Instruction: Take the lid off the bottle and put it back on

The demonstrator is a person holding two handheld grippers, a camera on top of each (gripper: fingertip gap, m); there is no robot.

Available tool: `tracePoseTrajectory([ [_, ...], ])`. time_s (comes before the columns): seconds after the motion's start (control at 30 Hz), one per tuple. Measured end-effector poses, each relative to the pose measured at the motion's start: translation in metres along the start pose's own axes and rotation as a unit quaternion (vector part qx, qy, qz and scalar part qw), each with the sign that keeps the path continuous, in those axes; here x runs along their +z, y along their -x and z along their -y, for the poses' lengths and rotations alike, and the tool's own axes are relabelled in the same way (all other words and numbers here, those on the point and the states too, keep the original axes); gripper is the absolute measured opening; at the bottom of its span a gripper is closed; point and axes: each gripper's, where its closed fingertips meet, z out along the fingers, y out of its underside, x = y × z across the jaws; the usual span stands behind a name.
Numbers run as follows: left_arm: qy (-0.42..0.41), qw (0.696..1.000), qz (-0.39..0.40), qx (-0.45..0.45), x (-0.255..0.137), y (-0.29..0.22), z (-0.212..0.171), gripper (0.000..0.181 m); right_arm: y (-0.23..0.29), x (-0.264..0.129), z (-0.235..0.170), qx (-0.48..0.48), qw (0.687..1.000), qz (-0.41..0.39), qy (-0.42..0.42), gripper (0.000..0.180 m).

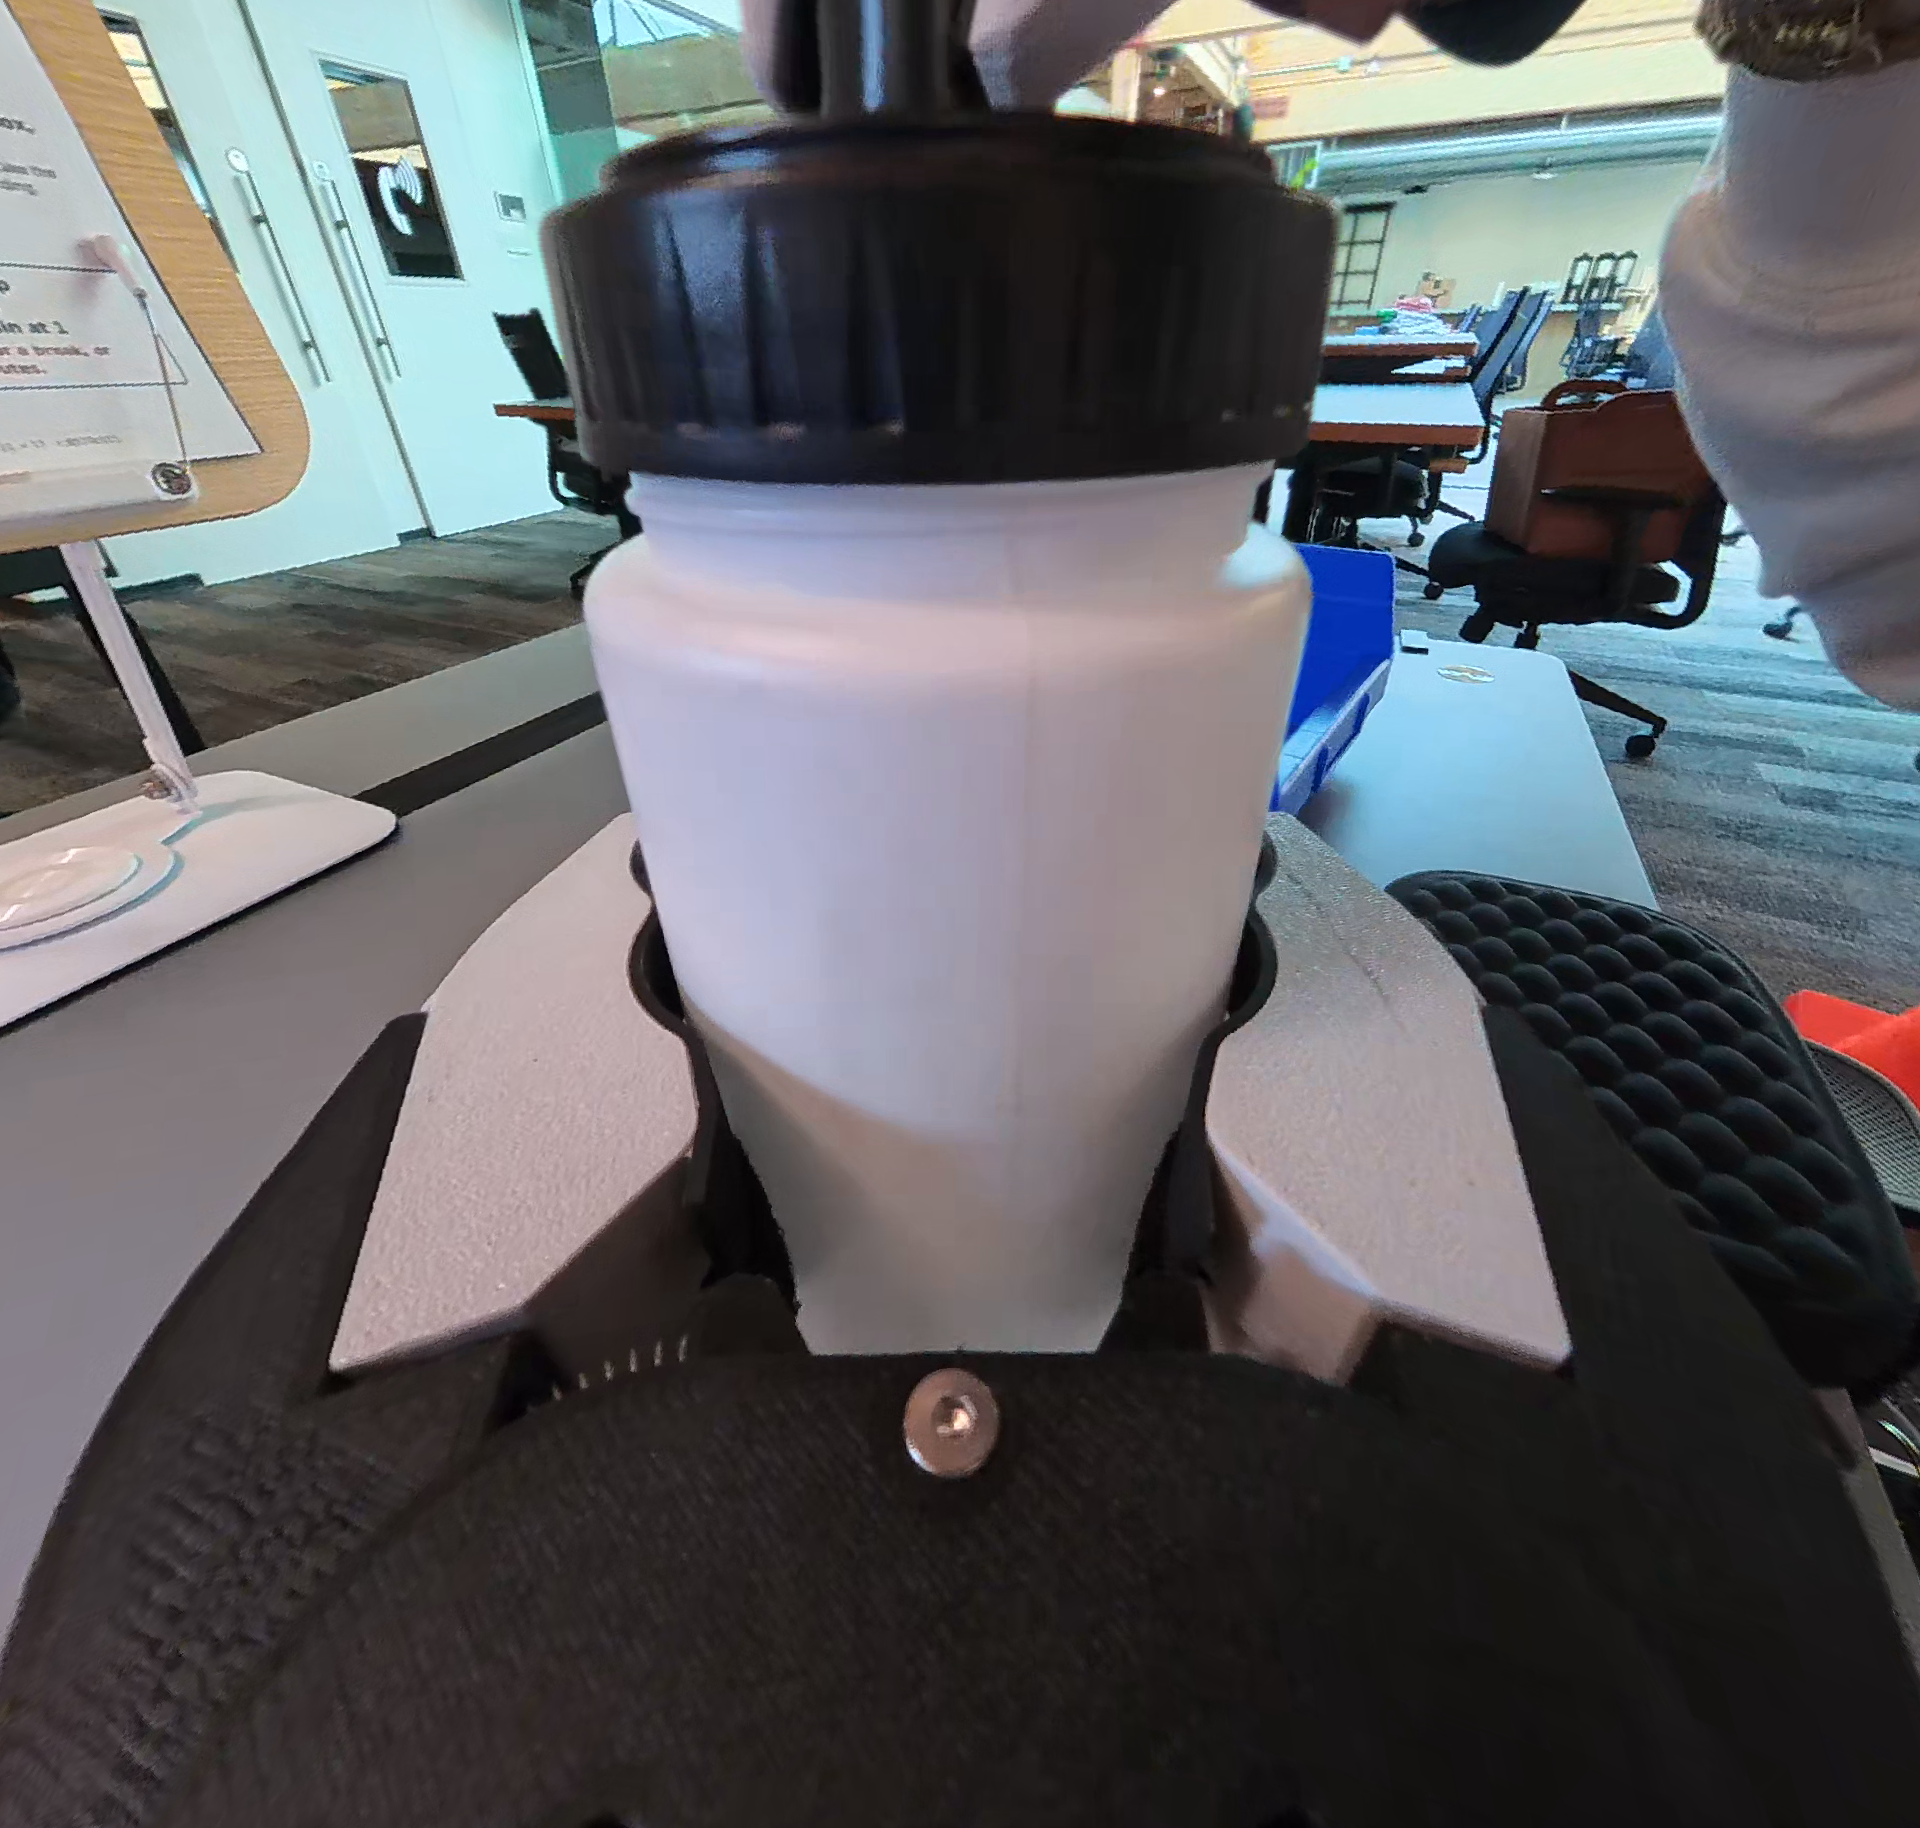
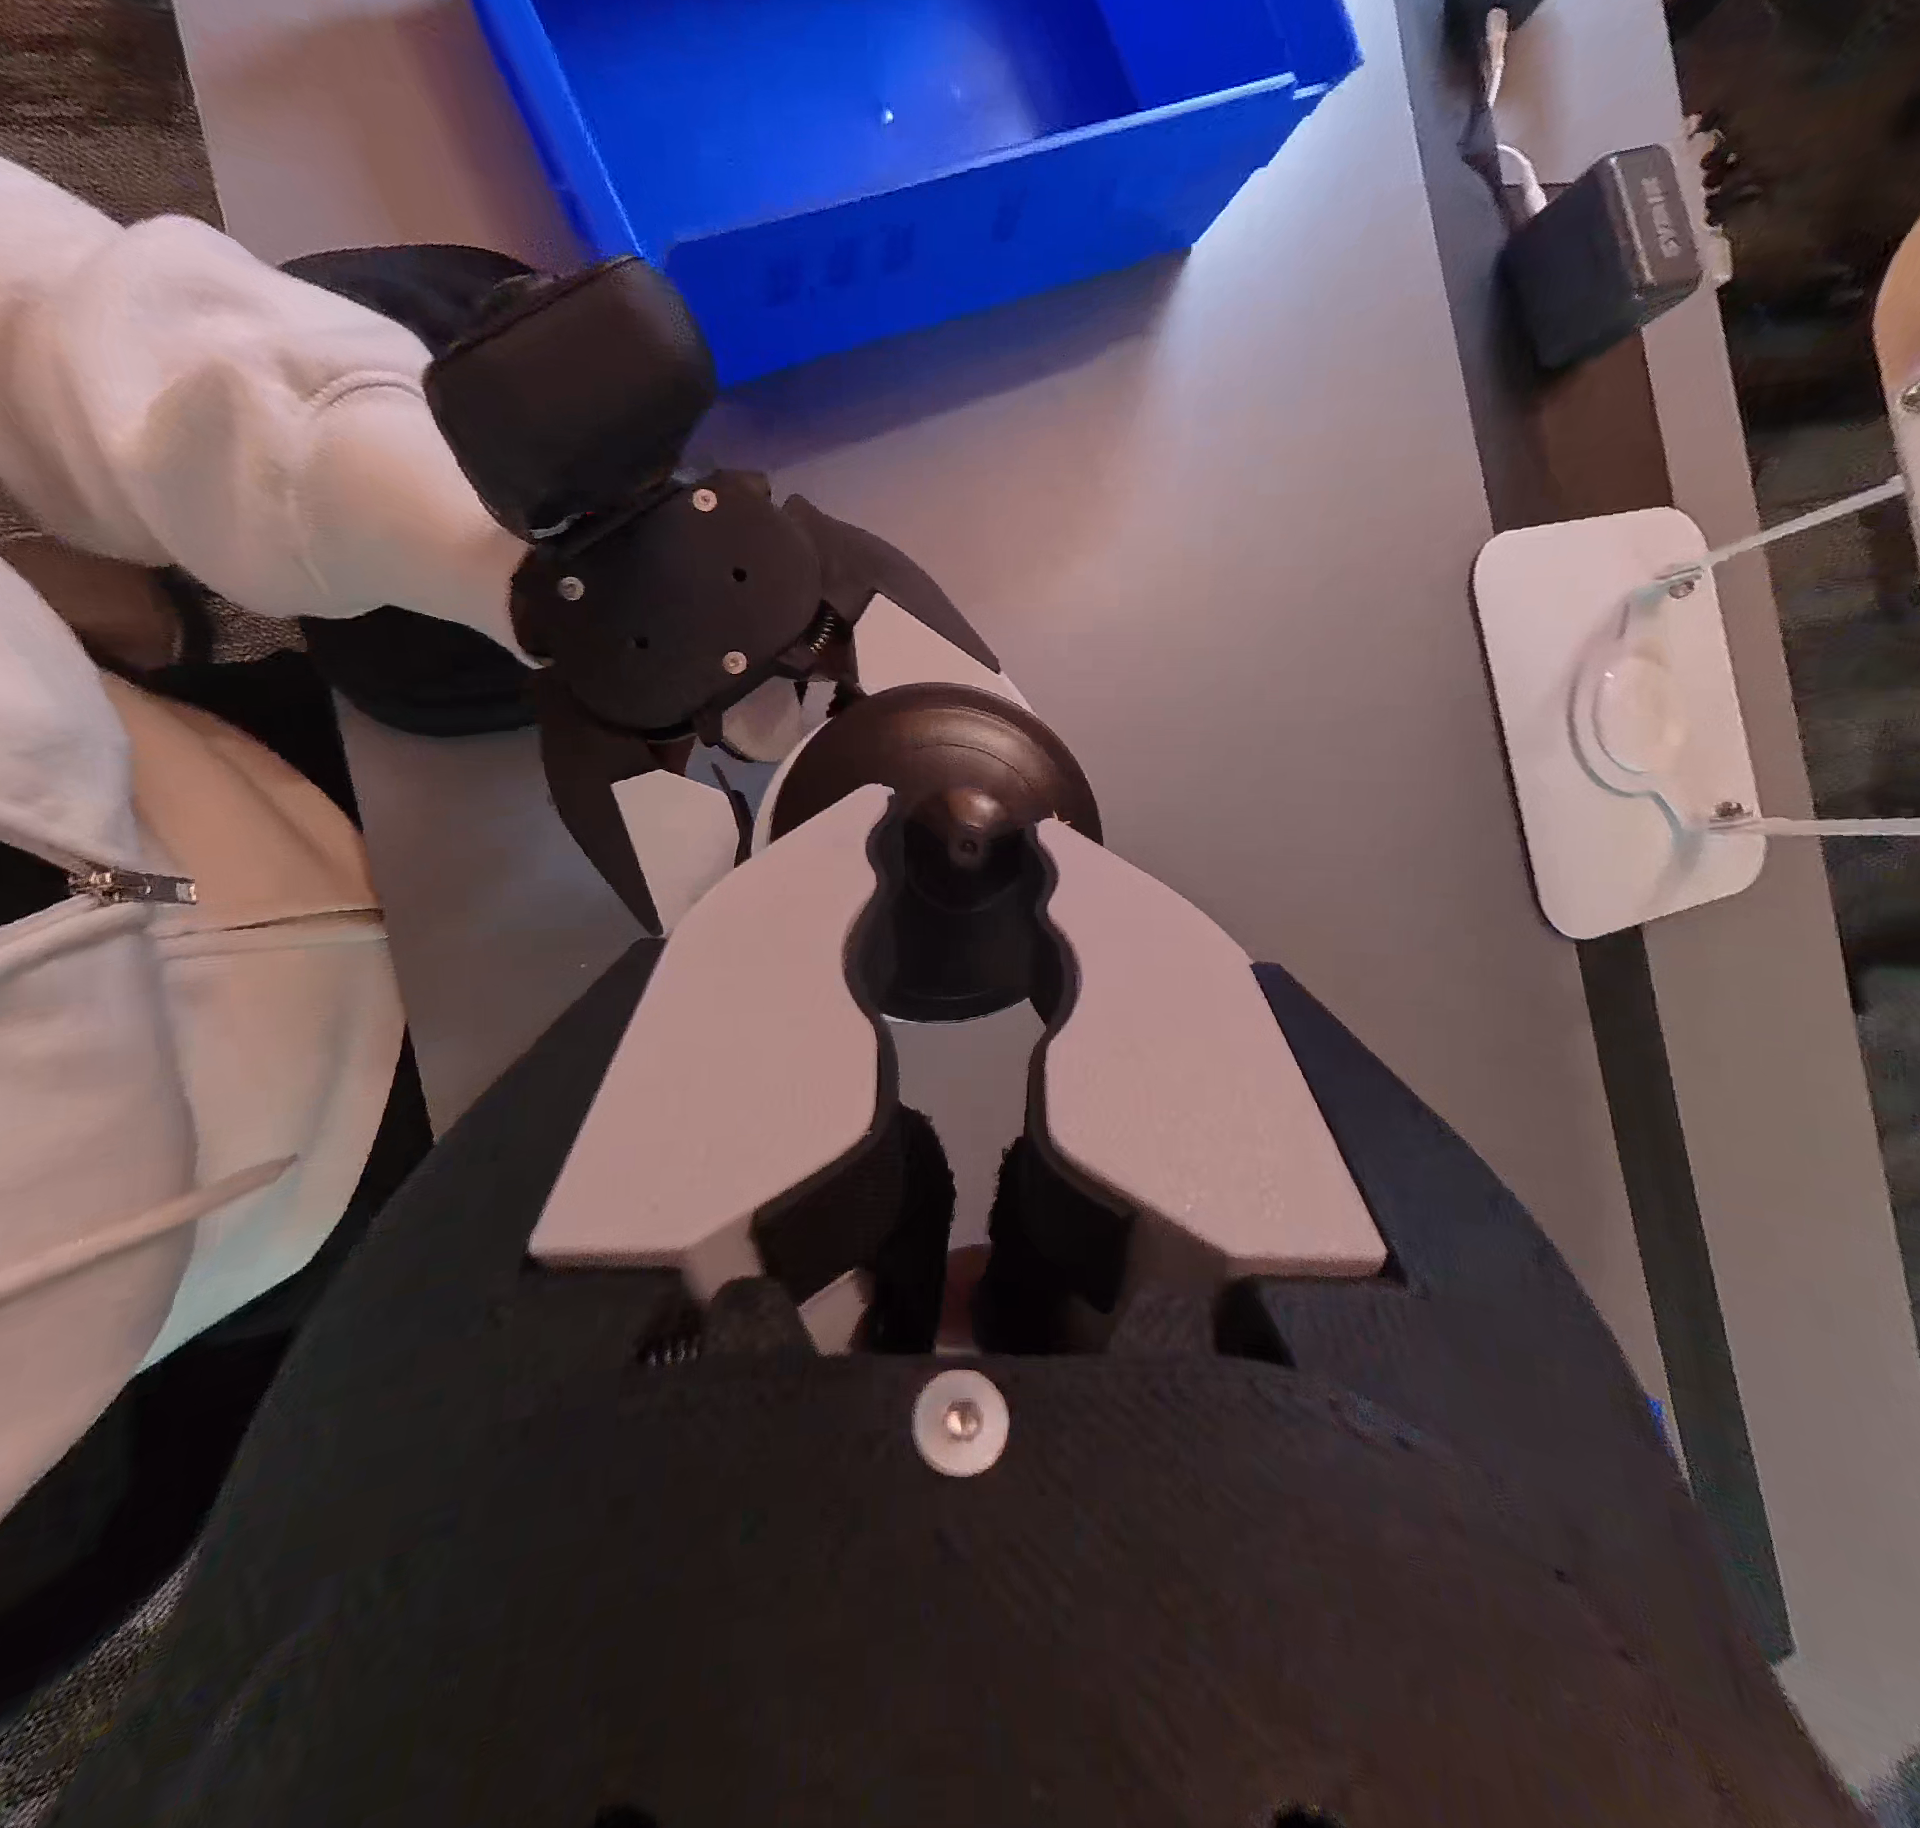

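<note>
Mid-twist, by the look of it: bottle (image 1: 945, 843) upright above the counter (image 2: 1195, 552), just in front of the blue bin (image 2: 894, 116), body clamped by left gripper (image 1: 945, 947). Right gripper (image 2: 961, 905) closed narrow around the spout of the lid (image 1: 935, 324). Next: rotate, lift straight. Impossible to tell whether unscrewing or tightening; threads hidden, bottle base out of sight.

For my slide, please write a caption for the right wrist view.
Right gripper shut from above on the black lid's spout, while the left gripper holds the bottle beside a blue bin.
</note>
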Motion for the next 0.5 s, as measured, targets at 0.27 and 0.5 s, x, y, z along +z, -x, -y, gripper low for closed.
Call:
tracePoseTrajectory([
  [0.27,-0.008,1.0,-0.017,0.001,-0.002,-0.004,0.001,0.103,-0.001,-0.005,0.013,-0.062,0.975,0.085,-0.196,0.114],
  [0.5,-0.018,0.999,-0.03,0.0,-0.002,-0.006,0.002,0.103,0.018,0.019,0.004,-0.1,0.922,0.221,-0.303,0.101],
])
